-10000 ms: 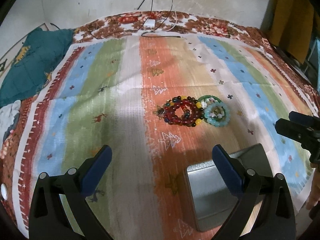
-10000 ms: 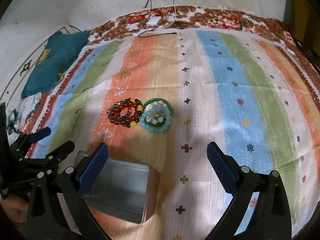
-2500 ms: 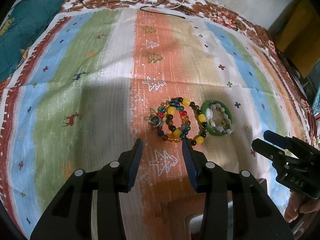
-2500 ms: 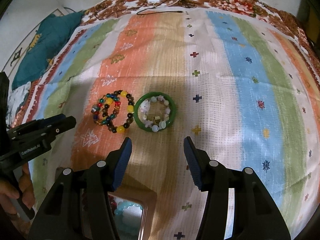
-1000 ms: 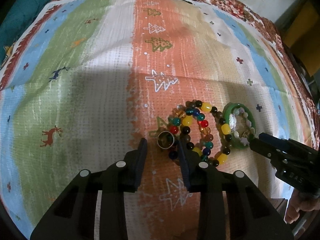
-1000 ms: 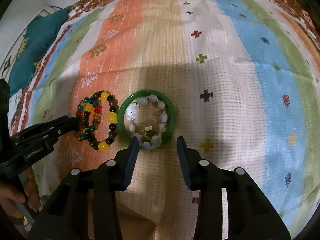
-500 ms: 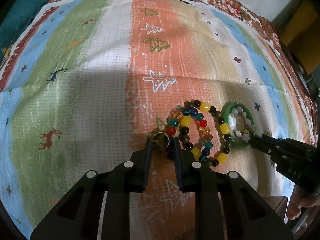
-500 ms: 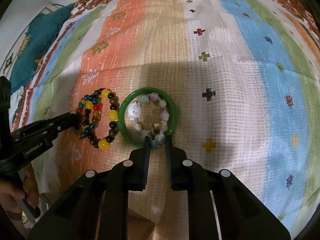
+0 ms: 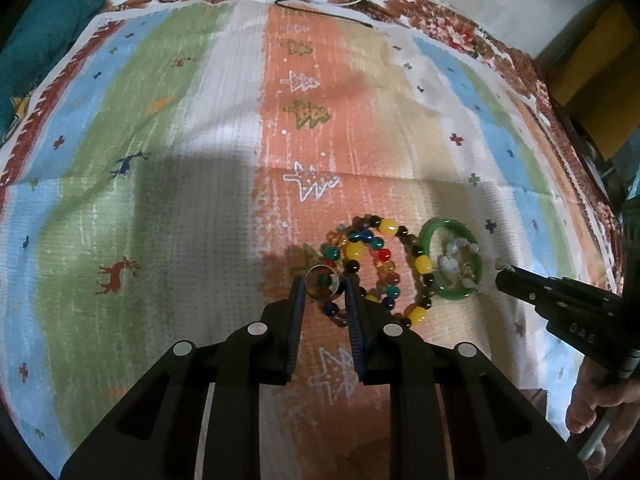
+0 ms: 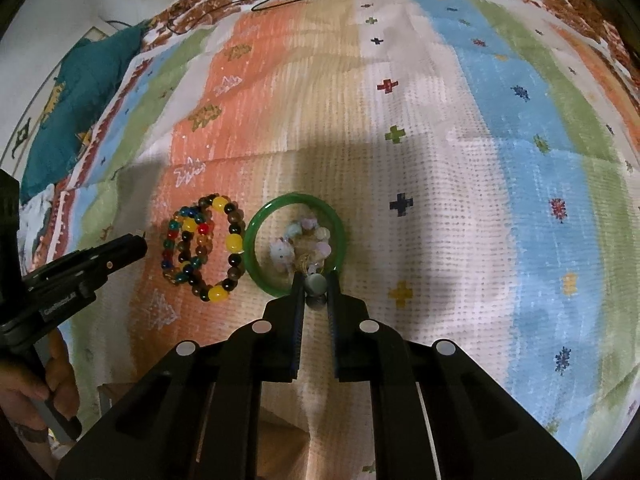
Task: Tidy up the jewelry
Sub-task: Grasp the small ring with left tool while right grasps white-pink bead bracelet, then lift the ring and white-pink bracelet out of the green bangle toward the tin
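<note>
Two tools are gripping at once: left tool (image 9: 324, 290) clamping the ring (image 9: 323, 282), right tool (image 10: 315, 285) pinching the pastel bracelet (image 10: 306, 246) inside the bangle (image 10: 294, 204), on the blanket (image 9: 180, 200). Lifting comes next, gently.

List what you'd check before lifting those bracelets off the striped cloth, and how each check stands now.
1. Left gripper shut on the metal ring of the colourful bead bracelet: ok.
2. Right gripper shut on the pale bead bracelet: ok.
3. Pale bead bracelet free of the green bangle around it: cannot tell.
4. Colourful bead bracelet apart from the bangle: ok.
5. Box to drop them in is in view: not ok.
</note>
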`<state>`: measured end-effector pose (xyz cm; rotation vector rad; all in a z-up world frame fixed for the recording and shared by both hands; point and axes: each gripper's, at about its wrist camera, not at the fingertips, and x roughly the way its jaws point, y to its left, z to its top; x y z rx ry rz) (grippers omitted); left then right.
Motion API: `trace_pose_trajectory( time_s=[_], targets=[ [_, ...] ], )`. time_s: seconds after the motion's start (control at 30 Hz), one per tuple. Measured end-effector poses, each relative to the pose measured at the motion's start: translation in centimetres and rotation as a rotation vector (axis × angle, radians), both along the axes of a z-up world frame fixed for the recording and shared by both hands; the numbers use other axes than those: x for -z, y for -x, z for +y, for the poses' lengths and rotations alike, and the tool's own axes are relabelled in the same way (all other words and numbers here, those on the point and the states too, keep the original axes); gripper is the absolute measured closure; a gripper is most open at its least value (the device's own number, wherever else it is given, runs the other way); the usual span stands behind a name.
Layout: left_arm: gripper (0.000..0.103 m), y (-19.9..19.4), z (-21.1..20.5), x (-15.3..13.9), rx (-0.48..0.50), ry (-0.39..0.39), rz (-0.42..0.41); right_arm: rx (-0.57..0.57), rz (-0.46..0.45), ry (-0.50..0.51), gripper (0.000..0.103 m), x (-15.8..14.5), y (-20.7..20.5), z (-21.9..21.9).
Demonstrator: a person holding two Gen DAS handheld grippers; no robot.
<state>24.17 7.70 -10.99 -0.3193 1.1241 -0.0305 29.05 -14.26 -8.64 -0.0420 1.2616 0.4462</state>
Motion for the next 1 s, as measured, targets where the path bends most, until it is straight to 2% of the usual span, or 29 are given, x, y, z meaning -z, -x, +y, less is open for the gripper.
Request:
trace_pose_trajectory(
  time_s=[0.33,0.8,1.0],
  targets=[
    [0.083,0.6,0.1,-0.7,-0.008,0.012,-0.008,-0.039,-0.057,0.020,0.091,-1.8,1.2,0.7],
    [0.083,2.2,-0.4,-2.4,-0.011,0.028,-0.037,-0.071,-0.114,-0.008,0.091,-4.8,3.1,1.0],
    [0.083,3.4,-0.9,-3.3,-0.004,0.004,-0.050,-0.087,-0.144,-0.002,0.091,-5.9,4.3,1.1]
  ],
)
